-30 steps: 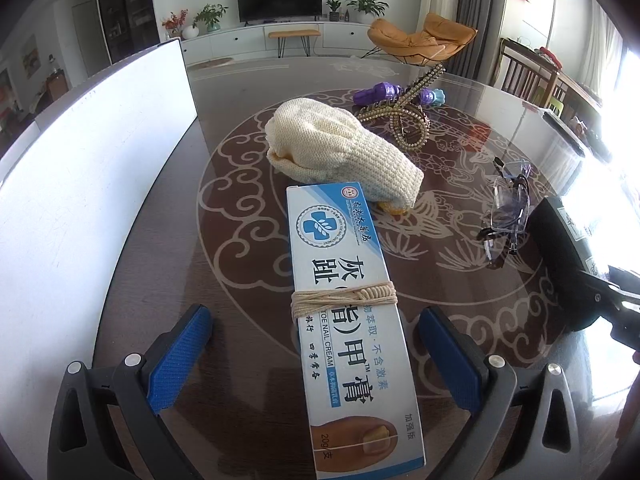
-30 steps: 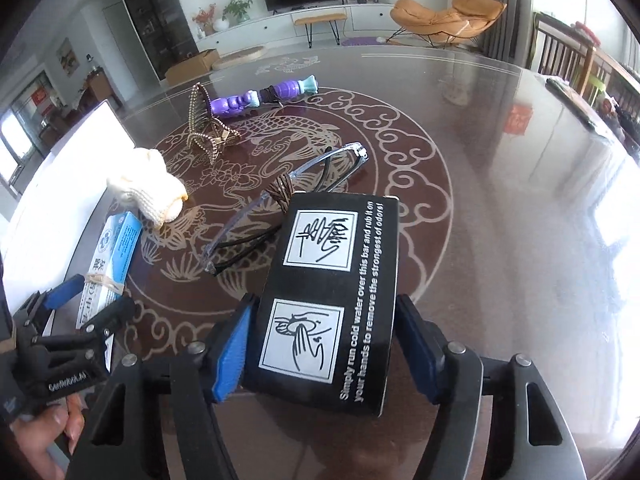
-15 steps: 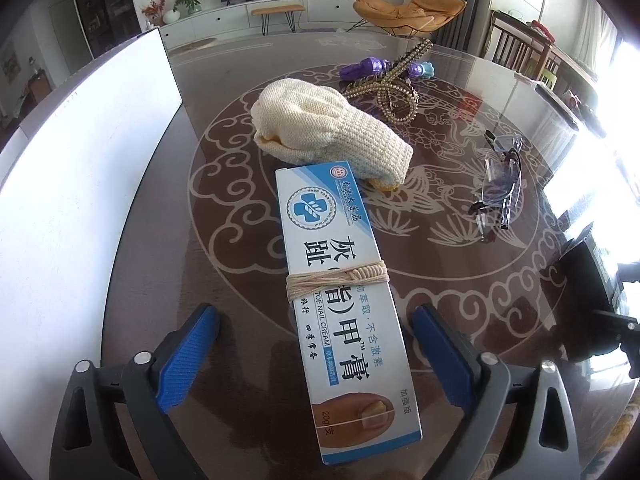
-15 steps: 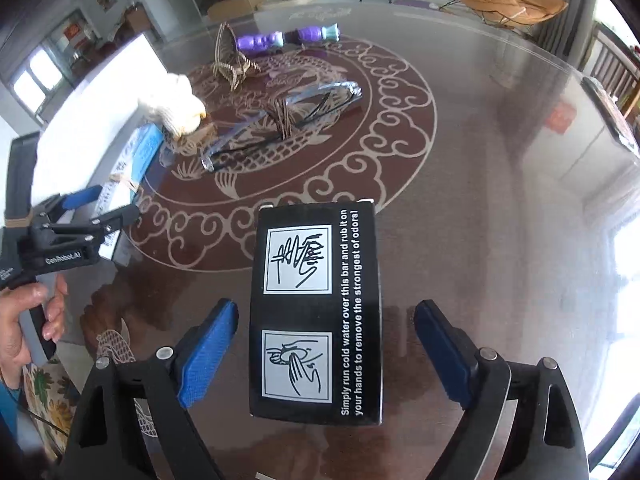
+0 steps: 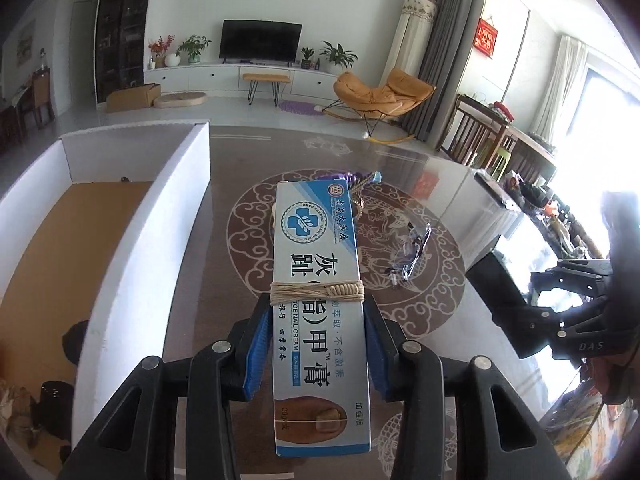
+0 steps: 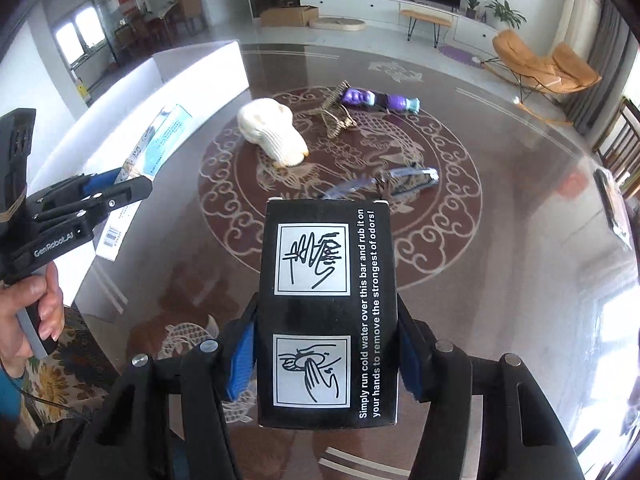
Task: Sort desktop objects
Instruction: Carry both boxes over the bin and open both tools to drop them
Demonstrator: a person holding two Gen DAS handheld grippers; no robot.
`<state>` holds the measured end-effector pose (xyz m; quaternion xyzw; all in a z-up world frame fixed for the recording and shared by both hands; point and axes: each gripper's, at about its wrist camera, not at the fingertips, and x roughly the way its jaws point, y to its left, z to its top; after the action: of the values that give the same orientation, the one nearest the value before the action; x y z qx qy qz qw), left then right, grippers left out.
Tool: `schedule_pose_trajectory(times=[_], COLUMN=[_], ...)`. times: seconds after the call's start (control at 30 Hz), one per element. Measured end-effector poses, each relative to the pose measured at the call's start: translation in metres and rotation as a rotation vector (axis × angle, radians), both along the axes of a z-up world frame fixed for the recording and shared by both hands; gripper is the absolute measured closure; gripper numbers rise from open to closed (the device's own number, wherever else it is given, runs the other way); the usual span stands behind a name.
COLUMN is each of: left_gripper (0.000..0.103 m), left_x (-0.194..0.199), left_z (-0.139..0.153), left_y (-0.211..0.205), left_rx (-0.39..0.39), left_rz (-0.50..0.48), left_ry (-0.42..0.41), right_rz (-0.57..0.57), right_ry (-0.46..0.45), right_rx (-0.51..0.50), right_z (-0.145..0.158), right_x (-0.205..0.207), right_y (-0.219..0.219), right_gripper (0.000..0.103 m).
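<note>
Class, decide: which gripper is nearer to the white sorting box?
Left. The left gripper, shut on the nail cream box, hangs beside the white sorting box; the right gripper, shut on the black box, is farther right.

We are in a home living room: a flat television [image 5: 261, 41] sits above a long white cabinet [image 5: 224, 79] lined with potted plants [image 5: 193, 47]. An orange lounge chair [image 5: 380, 92] stands by grey curtains [image 5: 448, 40], and we work at a glossy, ornately patterned table [image 6: 500, 248].
</note>
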<state>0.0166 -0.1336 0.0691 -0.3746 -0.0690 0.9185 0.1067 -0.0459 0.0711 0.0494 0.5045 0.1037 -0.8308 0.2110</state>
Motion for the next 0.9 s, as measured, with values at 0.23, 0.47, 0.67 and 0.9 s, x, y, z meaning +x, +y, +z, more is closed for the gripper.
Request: schedule_pose_trajectory(times=[0.23, 0.47, 0.67, 0.9], left_gripper=[0.061, 0.061, 0.060, 0.026], left_x=[0.030, 0.034, 0.021, 0.016], left_z=[0.059, 0.025, -0.029, -0.049], left_y=[-0.119, -0.243, -0.288, -0.295], left_rx=[0.000, -0.064, -0.090, -0.095], left_rz=[0.157, 0.406, 0.493, 0.611], left_ry=[0.061, -0.071, -0.223, -0.283], right_rz=[0.184, 0.394, 0.479, 0.520], right_ry=[0.079, 0.075, -0.002, -0.001], right_rx=[-0.128, -0.263, -0.245, -0.154], right_z=[0.067, 0.090, 0.046, -0.002], right_x=[0.004, 0.021, 0.037, 0.049], right_y=[-0.122, -0.283, -0.377, -0.403], right_gripper=[0.044, 0.044, 0.044, 0.013])
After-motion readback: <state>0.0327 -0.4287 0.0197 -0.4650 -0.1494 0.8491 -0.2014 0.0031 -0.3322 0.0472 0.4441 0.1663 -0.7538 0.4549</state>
